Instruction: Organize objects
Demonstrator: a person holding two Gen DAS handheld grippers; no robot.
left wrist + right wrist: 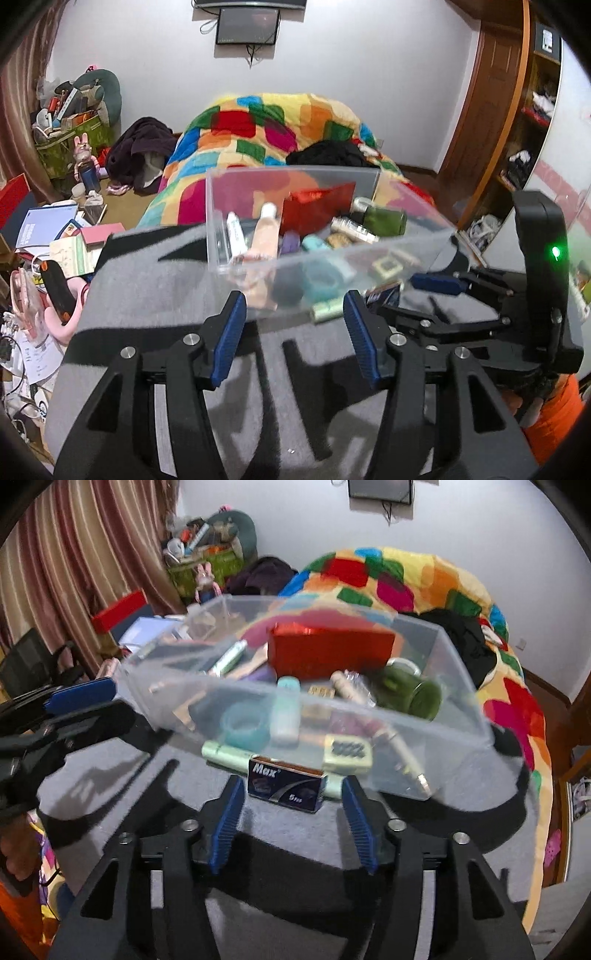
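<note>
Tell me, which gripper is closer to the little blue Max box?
Right. The right gripper sits just in front of the blue Max box, its open jaws on either side. The left gripper is further left, facing the clear bin.

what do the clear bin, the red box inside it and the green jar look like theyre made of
Clear bin: seemingly thin plastic, slightly frosted; the contents show through its walls. Red box: likely card wrapped in shiny foil, given its crinkled metallic glints. Green jar: glass or hard plastic, glossy and translucent dark green; the pictures cannot settle which.
</note>
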